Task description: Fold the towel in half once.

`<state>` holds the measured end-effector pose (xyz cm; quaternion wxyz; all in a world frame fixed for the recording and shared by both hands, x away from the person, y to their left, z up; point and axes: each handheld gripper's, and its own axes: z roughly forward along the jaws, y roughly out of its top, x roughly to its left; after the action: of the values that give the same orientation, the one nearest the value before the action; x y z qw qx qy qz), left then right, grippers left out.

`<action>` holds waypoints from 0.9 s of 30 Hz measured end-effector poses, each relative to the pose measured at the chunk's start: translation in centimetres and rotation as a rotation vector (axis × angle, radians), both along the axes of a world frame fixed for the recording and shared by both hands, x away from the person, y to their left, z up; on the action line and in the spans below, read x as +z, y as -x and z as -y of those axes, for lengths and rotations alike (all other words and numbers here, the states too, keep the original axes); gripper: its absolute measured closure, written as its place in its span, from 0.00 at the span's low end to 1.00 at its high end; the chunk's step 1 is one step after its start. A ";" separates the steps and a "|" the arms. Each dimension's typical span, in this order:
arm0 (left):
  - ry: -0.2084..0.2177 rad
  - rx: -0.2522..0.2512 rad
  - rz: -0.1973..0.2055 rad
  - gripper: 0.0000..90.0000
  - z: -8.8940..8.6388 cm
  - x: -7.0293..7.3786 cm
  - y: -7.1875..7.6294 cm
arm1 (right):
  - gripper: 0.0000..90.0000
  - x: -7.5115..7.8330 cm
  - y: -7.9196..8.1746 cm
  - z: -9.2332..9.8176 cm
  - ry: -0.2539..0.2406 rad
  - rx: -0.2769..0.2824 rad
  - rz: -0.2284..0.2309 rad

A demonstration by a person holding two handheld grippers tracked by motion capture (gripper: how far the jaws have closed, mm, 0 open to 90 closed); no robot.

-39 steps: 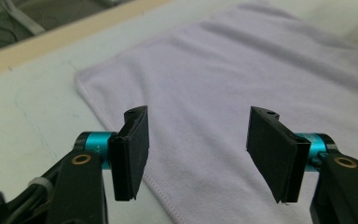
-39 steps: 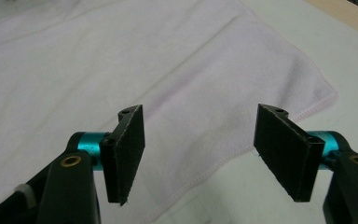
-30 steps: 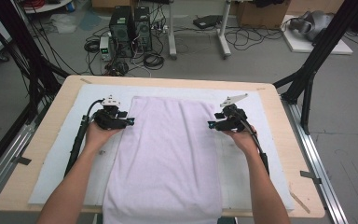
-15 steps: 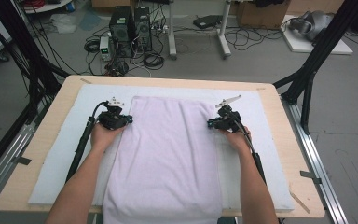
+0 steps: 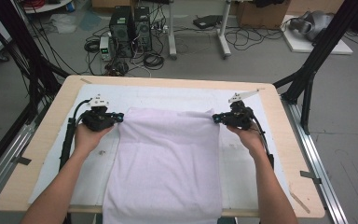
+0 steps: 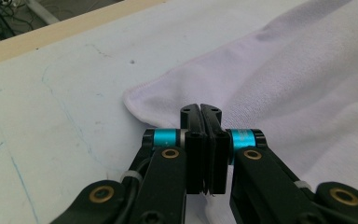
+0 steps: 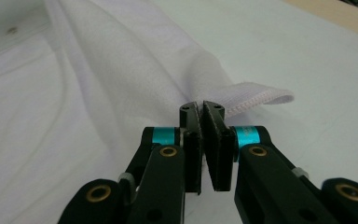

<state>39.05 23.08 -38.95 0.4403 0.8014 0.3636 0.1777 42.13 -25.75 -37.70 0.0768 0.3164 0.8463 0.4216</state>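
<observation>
From the high view, my left gripper [image 5: 120,116] and right gripper [image 5: 216,118] pinch the far corners of a white towel [image 5: 168,163] spread on the table [image 5: 51,126]. In the left gripper view, jaws clench its edge. In the right gripper view, jaws clamp the stitched hem.

Both forearms reach fwd; left gripper [image 5: 120,116] & right gripper [image 5: 216,118] level, jaws closed, tips facing inward.

overhead forward-down, tool views close (shared towel [image 5: 168,158])
</observation>
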 end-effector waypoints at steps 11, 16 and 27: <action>-0.036 -0.101 0.002 0.98 -0.5 -1.7 8.0 | 0.95 -1.5 7.7 -0.3 0.048 0.127 -0.029; -0.018 -0.125 -0.031 0.70 -1.0 -1.8 9.0 | 0.68 -2.5 8.7 0.8 0.035 0.112 -0.065; 0.006 -0.014 -0.062 0.58 0.1 -2.2 2.5 | 0.54 -2.4 3.6 -1.0 0.076 0.001 -0.032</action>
<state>36.51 22.93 -41.11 0.4327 0.8076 0.3721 0.1488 38.52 -24.70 -40.13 0.0749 0.3197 0.8629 0.3842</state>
